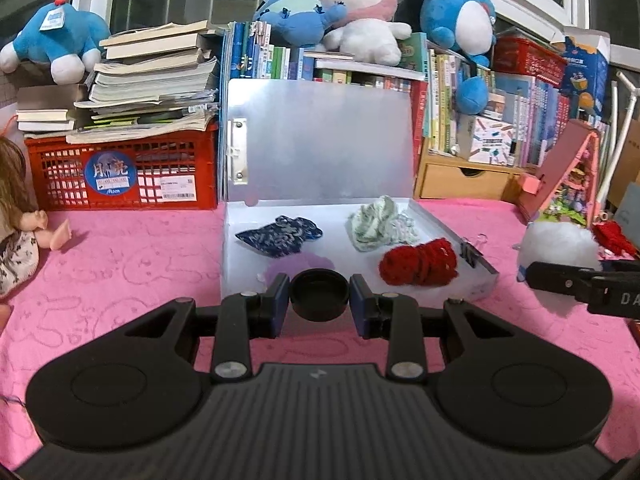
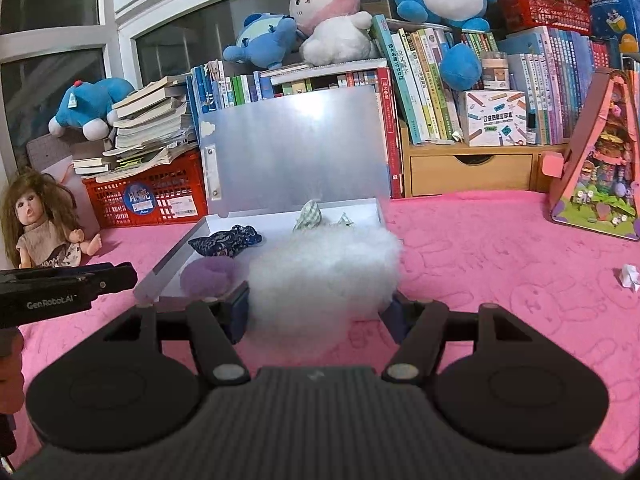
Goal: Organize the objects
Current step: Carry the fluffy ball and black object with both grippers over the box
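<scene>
An open translucent box lies on the pink cloth with its lid propped up. In it are a dark blue cloth piece, a pale green cloth piece, a red knitted piece and a purple pompom. My left gripper is shut on a black round cap at the box's front edge. My right gripper is shut on a white fluffy wad just right of the box; the wad also shows in the left wrist view.
A red crate with stacked books stands back left, a doll sits at the left. Bookshelves, plush toys and a wooden drawer unit line the back. A pink toy house stands right. A small white paper scrap lies far right.
</scene>
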The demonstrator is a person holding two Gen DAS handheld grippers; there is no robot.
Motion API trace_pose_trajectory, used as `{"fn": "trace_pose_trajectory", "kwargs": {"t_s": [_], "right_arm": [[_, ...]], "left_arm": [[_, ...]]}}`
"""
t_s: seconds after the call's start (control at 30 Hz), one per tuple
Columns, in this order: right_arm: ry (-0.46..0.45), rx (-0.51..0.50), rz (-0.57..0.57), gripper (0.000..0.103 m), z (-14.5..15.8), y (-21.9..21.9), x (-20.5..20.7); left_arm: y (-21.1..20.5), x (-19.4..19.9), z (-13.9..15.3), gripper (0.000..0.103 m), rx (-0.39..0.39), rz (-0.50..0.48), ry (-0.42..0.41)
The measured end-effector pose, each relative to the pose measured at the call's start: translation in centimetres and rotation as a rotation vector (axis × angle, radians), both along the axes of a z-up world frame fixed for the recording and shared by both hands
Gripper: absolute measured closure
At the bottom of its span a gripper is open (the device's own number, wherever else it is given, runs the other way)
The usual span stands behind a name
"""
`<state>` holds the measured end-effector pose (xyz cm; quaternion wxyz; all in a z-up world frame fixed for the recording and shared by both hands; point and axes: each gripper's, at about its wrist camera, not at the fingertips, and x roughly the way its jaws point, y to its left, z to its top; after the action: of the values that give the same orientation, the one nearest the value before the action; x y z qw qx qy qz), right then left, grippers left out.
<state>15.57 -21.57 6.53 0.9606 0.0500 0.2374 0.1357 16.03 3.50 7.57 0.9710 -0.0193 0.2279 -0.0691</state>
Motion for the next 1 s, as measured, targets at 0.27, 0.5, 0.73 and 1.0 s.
{"fn": "trace_pose_trajectory", "kwargs": {"t_s": [0.27,0.5,0.73,1.0], "right_arm": [[0.034,0.010,-0.009,0.036,-0.6,0.7,2.7],[0.042,-0.016,-0.019,0.036,-0.4,2.0,5.5],[0.062,-0.015,-0.015,0.036,-0.4,2.7,8.2],[0.077,-0.043,-0.019,0.036,-0.4,3.3,11.1]], "left_arm": [[0.2,3.0,-0.6,0.065,0.005,0.037,0.009],[0.6,5.7,-0.8,0.065,0.011,0.056,0.024],[0.9,8.8,-1.1,0.065,0.002,0.083,0.059],[1.0,12.1,-1.2,0.065,0.025,0.082,0.088]]}}
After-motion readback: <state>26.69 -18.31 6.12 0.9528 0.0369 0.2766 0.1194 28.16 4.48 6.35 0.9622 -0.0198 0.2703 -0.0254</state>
